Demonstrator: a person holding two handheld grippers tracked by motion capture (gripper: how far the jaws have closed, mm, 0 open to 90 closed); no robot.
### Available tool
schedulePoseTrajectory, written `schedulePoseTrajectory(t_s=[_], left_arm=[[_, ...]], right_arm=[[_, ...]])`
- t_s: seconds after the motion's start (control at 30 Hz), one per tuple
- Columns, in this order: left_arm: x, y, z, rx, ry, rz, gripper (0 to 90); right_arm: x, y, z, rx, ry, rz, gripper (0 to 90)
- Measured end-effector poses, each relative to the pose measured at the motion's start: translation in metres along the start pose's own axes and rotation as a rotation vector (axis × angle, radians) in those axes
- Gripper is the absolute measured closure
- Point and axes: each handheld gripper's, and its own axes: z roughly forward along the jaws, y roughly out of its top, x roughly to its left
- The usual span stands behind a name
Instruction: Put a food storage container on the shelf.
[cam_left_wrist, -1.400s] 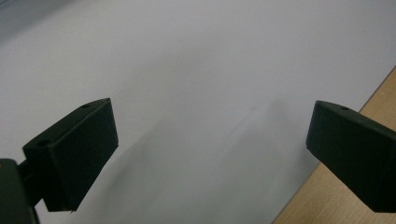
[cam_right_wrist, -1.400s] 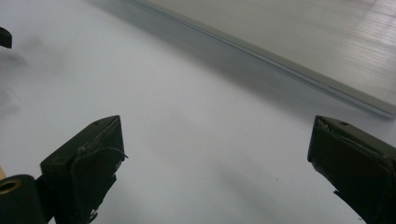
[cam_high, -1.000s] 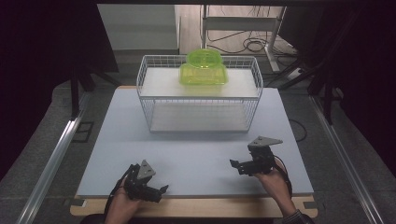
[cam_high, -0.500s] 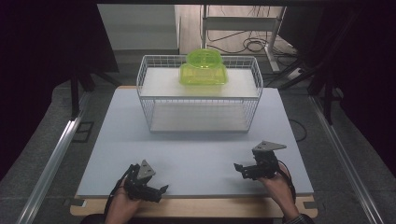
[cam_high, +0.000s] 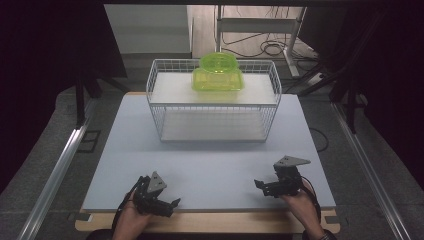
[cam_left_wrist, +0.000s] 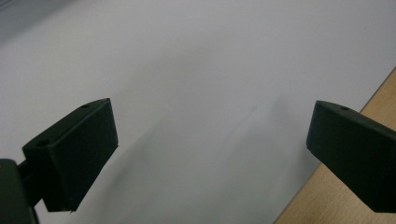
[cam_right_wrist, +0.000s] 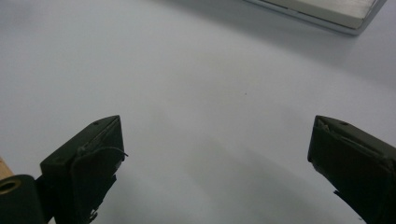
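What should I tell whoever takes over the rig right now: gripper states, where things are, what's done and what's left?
Left gripper: open, holding nothing, low over the white table at its near edge.
Right gripper: open, holding nothing, near the table's near right edge.
Green plastic container: on the upper shelf of the white wire basket rack at the far side, apart from both grippers.
Done: nothing gripped yet.
Left: probably reach forward to the container and grip it.

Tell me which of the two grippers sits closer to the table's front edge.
The left gripper: it lies low by the wooden front edge of the table, jaws open. The right gripper sits farther in, over the grey mat.
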Motion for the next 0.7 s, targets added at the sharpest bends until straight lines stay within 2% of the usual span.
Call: schedulePoseTrajectory(t_s=[0.7], left_arm=[[-0.002, 0.0, 0.001, 0.005, -0.004, 0.011, 1.6]], right_arm=[[-0.004, -0.017, 0.006, 0.054, 0.001, 0.011, 1.3]])
